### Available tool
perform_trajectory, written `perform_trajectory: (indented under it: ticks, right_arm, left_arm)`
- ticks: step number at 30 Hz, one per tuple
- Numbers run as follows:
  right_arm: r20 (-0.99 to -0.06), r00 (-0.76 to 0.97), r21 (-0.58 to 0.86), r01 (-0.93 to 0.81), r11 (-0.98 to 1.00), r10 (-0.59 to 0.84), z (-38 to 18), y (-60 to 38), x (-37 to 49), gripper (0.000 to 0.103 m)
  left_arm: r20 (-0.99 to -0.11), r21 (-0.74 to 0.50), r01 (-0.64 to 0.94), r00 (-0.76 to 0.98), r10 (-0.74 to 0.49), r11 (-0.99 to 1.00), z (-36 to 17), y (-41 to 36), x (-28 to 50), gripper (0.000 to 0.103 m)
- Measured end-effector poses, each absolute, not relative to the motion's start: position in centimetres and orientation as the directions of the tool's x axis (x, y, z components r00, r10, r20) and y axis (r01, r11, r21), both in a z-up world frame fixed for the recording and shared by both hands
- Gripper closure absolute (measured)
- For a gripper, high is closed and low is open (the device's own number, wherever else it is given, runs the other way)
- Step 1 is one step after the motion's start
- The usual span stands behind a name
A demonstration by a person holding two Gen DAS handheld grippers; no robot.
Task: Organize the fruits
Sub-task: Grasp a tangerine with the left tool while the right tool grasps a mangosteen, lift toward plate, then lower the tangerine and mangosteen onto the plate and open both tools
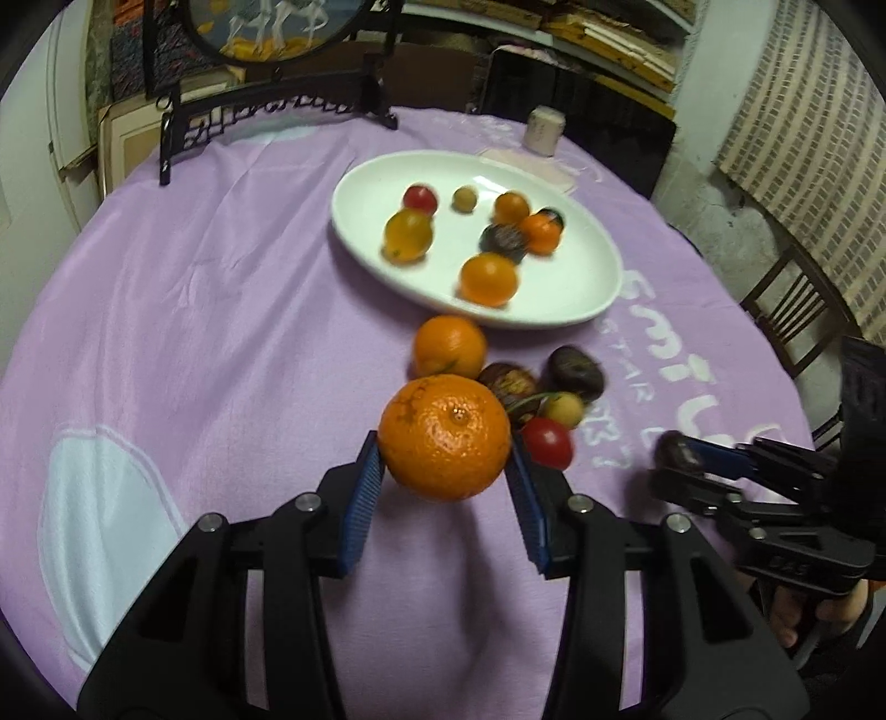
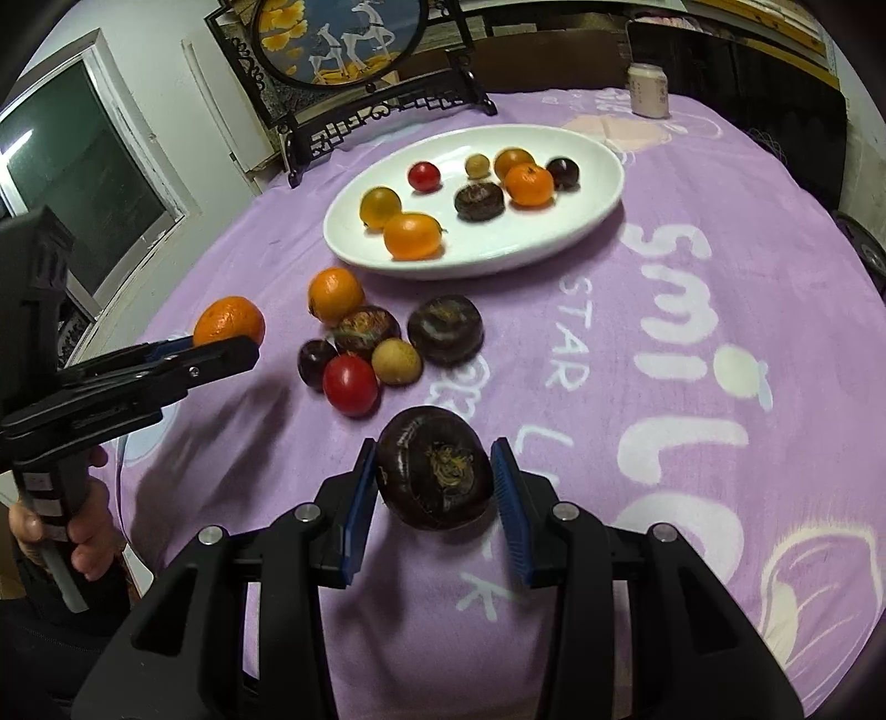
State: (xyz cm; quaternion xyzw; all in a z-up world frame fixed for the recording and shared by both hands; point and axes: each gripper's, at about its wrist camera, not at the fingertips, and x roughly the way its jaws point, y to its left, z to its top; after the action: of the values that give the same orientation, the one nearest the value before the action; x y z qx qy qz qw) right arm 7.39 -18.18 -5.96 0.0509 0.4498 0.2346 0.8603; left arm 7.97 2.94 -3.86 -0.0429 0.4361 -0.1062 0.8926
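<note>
My left gripper (image 1: 446, 443) is shut on a large orange (image 1: 444, 437) and holds it above the purple cloth; it also shows in the right wrist view (image 2: 227, 338). My right gripper (image 2: 434, 471) is shut on a dark brown round fruit (image 2: 434, 468), lifted off the cloth; it shows at the right of the left wrist view (image 1: 678, 451). A white oval plate (image 1: 592, 260) (image 2: 587, 221) holds several small fruits. A loose cluster lies in front of the plate: an orange (image 2: 335, 294), a red tomato (image 2: 350, 385), a yellow fruit (image 2: 396, 361) and dark fruits (image 2: 446, 329).
A black-framed round picture stand (image 2: 354, 50) stands at the table's far edge. A small white jar (image 2: 648, 88) stands at the back right. The round table is covered with a purple cloth (image 2: 720, 332) with white lettering. A wooden chair (image 1: 797, 310) stands at the right.
</note>
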Motion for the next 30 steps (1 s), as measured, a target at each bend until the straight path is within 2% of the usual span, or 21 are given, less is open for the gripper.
perform_trajectory:
  ticks: [9,15,18,23,30]
  right_arm:
    - [-0.714,0.537,0.255,-0.398,0.881,0.449,-2.5,-16.7,11.3,0.062]
    - [-0.731,0.587,0.150,-0.358,0.921,0.347,-0.7,-15.8,18.3,0.062]
    - [-0.745,0.622,0.053,-0.302,0.952,0.239,-0.9,-15.4,22.4,0.062]
    - [-0.749,0.611,0.115,-0.261,0.958,0.257,-2.6,-16.3,25.9,0.062]
    - [-0.754,0.608,0.095,-0.274,0.957,0.249,-3.6,-16.3,26.6,0.061]
  left_arm:
    - [-0.746,-0.119,0.152,0.639,-0.189,0.981,-0.6,2.0,12.7,0.058]
    - [-0.753,-0.116,0.109,0.639,-0.159,0.987,1.0,1.0,20.1,0.058]
    - [-0.758,-0.117,0.081,0.636,-0.142,0.990,1.0,0.5,23.7,0.058]
    - [-0.774,-0.161,0.081,0.608,-0.177,0.984,-0.9,-0.1,26.7,0.058]
    - [-0.788,-0.160,0.102,0.585,-0.190,0.982,-2.7,-0.5,27.7,0.057]
